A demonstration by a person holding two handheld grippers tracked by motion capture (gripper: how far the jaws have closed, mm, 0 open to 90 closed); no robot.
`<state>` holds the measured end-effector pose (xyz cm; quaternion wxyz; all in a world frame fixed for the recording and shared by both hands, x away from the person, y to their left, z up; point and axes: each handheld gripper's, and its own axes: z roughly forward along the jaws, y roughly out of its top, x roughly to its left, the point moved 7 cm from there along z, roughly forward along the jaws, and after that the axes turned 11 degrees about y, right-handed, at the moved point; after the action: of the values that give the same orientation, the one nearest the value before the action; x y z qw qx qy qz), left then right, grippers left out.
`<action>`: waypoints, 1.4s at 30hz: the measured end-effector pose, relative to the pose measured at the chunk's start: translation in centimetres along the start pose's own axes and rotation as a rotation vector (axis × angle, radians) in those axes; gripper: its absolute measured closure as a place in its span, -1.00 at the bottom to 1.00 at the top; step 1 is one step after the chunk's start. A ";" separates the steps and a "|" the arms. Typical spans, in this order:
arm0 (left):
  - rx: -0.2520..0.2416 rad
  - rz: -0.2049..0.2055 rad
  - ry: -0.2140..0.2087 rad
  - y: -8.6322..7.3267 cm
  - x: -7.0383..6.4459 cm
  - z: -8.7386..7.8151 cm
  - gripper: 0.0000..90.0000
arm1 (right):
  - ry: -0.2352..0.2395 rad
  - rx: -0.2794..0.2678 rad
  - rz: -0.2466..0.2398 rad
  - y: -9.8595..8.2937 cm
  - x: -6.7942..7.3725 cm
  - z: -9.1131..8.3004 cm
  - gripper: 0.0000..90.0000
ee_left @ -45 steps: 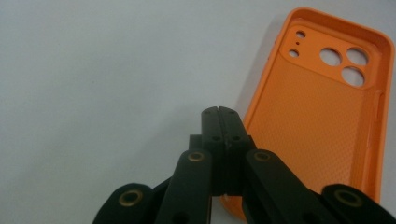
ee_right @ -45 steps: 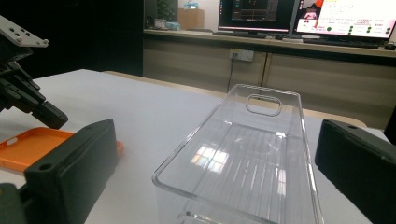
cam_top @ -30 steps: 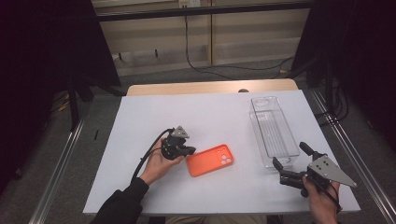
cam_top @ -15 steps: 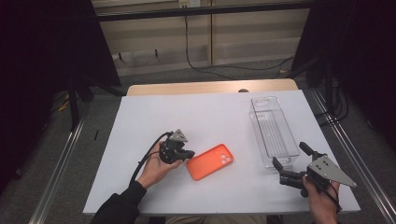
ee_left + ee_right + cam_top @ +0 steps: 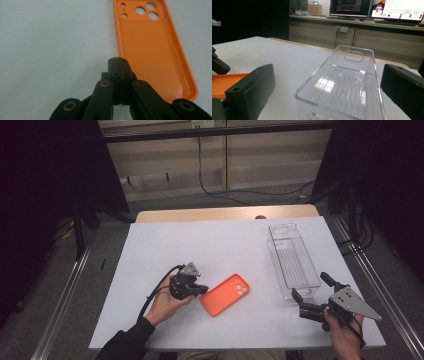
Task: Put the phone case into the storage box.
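Orange phone case (image 5: 226, 294) lies flat, inside up, mid-worktop (image 5: 220, 245) near the front edge. My left gripper (image 5: 117, 60) has its fingers pressed together, holding nothing, tips just beside the case's long edge. My right gripper (image 5: 311, 292) has fingers spread wide, empty, at the near end of the clear plastic bin (image 5: 292, 260).

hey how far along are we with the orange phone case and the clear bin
Early on. Nothing looks done yet: the orange phone case lies flat on the white table, inner side up, and the clear bin is empty. In hand: the left gripper sits shut at the case's edge, gripping nothing, and the right gripper is open at the bin's near end. Left, probably: grasping the case and putting it in the bin.
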<state>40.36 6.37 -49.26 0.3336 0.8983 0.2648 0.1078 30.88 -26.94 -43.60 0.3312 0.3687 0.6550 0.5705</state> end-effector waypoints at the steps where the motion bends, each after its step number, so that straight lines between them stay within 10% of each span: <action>1: -0.002 -0.004 -0.003 0.0 0.0 0.0 1.00 | -0.001 0.000 0.001 0.0 0.0 0.0 -1.00; 14: -0.100 -0.042 0.032 0.8 0.8 -0.7 0.81 | 0.001 -0.001 0.000 0.0 0.0 0.0 -1.00; 34: -0.148 -0.051 0.051 1.4 -0.4 -1.7 -0.71 | 0.001 -0.006 0.002 0.0 -0.1 0.0 -1.00; 42: -0.142 -0.022 0.012 1.5 -1.5 -2.0 -0.88 | 0.002 -0.001 0.001 0.0 0.0 0.0 -1.00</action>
<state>38.94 5.64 -46.82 0.3960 0.8688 0.2684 0.1277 30.84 -26.93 -43.56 0.3305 0.3684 0.6549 0.5711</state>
